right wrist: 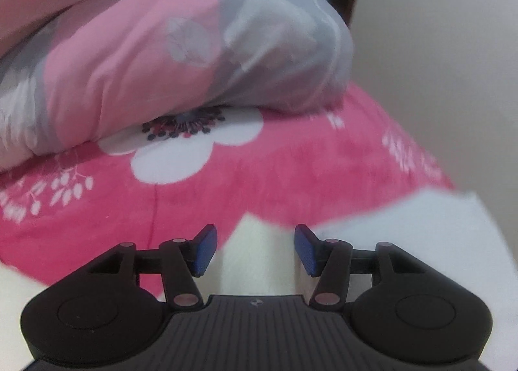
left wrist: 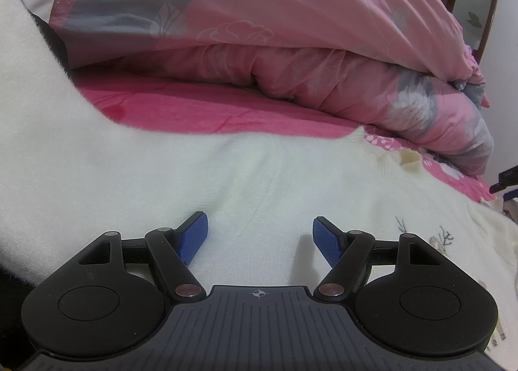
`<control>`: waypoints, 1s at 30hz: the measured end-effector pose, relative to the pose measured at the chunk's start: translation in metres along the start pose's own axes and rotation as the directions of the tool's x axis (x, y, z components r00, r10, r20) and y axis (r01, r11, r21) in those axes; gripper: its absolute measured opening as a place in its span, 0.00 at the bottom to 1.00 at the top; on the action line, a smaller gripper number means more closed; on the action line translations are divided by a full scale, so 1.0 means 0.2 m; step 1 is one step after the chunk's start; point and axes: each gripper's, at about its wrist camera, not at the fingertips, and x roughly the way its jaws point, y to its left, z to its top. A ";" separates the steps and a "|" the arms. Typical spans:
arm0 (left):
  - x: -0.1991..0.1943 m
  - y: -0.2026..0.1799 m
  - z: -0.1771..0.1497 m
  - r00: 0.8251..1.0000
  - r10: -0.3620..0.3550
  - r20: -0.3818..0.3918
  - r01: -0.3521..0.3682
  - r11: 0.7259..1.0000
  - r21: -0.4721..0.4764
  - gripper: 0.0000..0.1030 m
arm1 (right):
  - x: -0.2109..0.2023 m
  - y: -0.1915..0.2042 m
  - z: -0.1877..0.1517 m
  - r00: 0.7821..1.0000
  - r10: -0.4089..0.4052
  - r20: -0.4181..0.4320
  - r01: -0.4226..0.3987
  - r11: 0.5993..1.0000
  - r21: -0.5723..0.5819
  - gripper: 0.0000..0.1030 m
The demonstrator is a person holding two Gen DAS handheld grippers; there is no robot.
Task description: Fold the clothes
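Nearest the cameras, both tools are held spread with nothing pinched: the left hand-held gripper [left wrist: 260,238] over the cream sweater [left wrist: 226,176], the right hand-held gripper [right wrist: 255,249] over a white cloth edge [right wrist: 259,257], presumably the same garment. The sweater is seen spread across the bed sheet [right wrist: 291,170], so most folding is judged undone. Farther back, a heaped quilt [left wrist: 291,31] is seen.

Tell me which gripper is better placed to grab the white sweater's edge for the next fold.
Probably the right gripper: its open jaws already straddle an edge of the white sweater lying on the pink bedsheet. The left gripper, also open, sits over flat mid-fabric with no edge between its fingers.
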 end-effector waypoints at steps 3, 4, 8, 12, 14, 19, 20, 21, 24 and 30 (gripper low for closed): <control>0.00 0.00 0.00 1.000 0.000 0.000 0.000 1.000 0.002 0.71 | 0.07 -0.01 0.04 0.999 -0.015 -0.041 0.012 0.997 -0.078 0.54; 0.00 0.00 0.00 1.000 0.000 -0.001 0.000 1.000 0.003 0.71 | 0.10 -0.02 0.05 0.998 -0.017 -0.060 0.011 0.995 -0.100 0.54; 0.00 0.00 0.00 1.000 0.002 -0.001 -0.002 1.000 0.006 0.71 | 0.19 -0.04 0.04 0.990 0.017 -0.141 -0.042 0.983 -0.176 0.54; 0.00 -0.01 -0.01 1.000 0.003 0.000 -0.003 1.000 0.009 0.71 | 0.22 -0.07 0.02 0.985 0.082 -0.149 -0.106 0.981 -0.161 0.22; 0.00 -0.01 -0.01 1.000 0.003 0.000 -0.003 1.000 0.010 0.71 | 0.21 -0.07 0.01 0.986 0.100 -0.130 -0.122 0.978 -0.170 0.05; 0.01 -0.01 -0.01 1.000 0.002 0.001 -0.002 1.000 0.009 0.71 | -0.04 -0.07 0.02 0.988 0.146 0.056 -0.135 0.976 -0.171 0.04; 0.01 -0.01 -0.01 1.000 0.002 0.001 -0.002 1.000 0.009 0.71 | -0.11 -0.08 0.02 0.981 0.160 0.105 -0.142 0.977 -0.162 0.04; 0.01 -0.01 -0.01 1.000 0.002 0.001 -0.002 1.000 0.008 0.71 | -0.21 -0.10 0.01 0.971 0.181 0.158 -0.157 0.976 -0.154 0.04; 0.01 0.00 -0.01 1.000 -0.001 0.002 0.001 1.000 0.004 0.71 | -0.50 -0.17 -0.03 0.935 0.206 0.290 -0.177 0.977 -0.123 0.04; 0.00 0.00 -0.01 1.000 -0.004 0.002 0.004 1.000 -0.001 0.71 | -1.09 -0.45 -0.14 0.861 0.123 0.494 -0.161 0.986 0.035 0.04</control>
